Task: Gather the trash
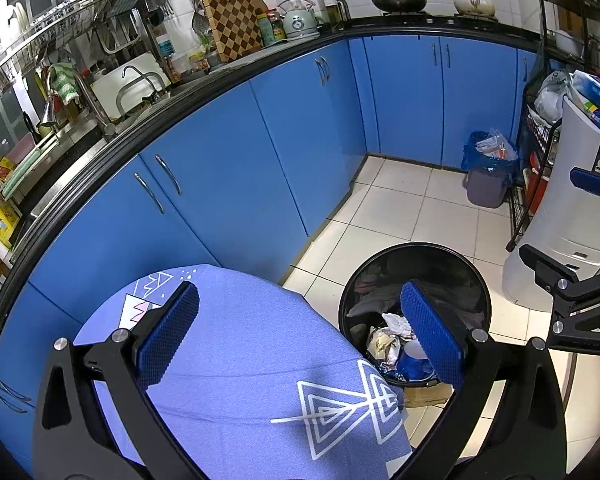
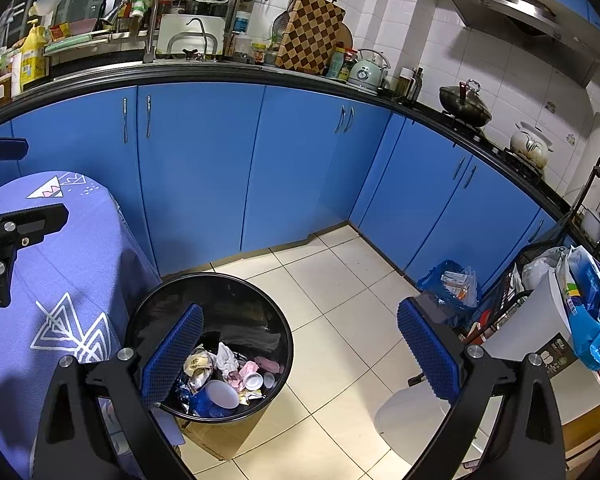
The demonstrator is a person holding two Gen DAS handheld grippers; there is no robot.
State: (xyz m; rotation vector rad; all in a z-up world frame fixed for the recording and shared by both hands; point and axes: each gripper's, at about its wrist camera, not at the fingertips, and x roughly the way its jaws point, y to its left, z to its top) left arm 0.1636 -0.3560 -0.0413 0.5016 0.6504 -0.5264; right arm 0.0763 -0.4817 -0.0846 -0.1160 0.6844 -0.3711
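A round black trash bin [image 1: 416, 252] [image 2: 172, 284] stands on the floor beside a table with a purple patterned cloth [image 1: 260, 360] [image 2: 60, 264]. It holds crumpled paper [image 2: 226, 358], wrappers, a blue cup [image 2: 216, 398] and small white lids. My left gripper [image 1: 300, 340] is open and empty above the cloth and the bin's near rim. My right gripper [image 2: 300, 356] is open and empty above the bin and the floor. Each gripper shows at the edge of the other's view [image 1: 572, 280] [image 2: 4, 240].
Blue cabinets [image 2: 204, 168] run under a black counter crowded with a sink, kettle [image 2: 366, 72], chequered board and pots. A small grey bin with a blue liner [image 1: 488, 172] [image 2: 448, 292] stands in the corner. A white appliance [image 1: 572, 216] and a black wire rack [image 1: 540, 160] stand at the right.
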